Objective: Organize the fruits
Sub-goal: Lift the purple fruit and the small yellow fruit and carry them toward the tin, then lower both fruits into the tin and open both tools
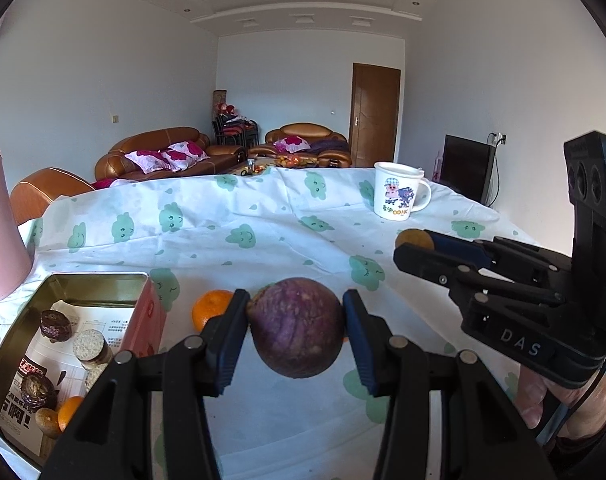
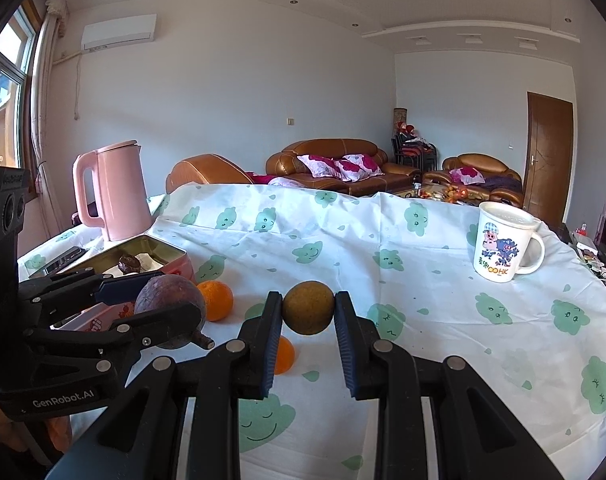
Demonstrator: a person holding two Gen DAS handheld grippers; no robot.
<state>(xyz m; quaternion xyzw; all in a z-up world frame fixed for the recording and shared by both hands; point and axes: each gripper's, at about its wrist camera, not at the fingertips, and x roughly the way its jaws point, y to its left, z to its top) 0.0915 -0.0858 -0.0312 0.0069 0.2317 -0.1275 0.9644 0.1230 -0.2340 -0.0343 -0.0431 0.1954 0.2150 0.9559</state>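
Currently, left wrist view: left gripper clamped on purple fruit, raised beside tin. Right wrist view: right gripper pinching brown fruit above tablecloth. Advised: lower inside tin before releasing.

Orange half hidden behind left hand-held gripper finger. Second orange mostly covered by right hand-held gripper. Tin cut by frame edge, label text too blurry to read. Kettle cropped at left.
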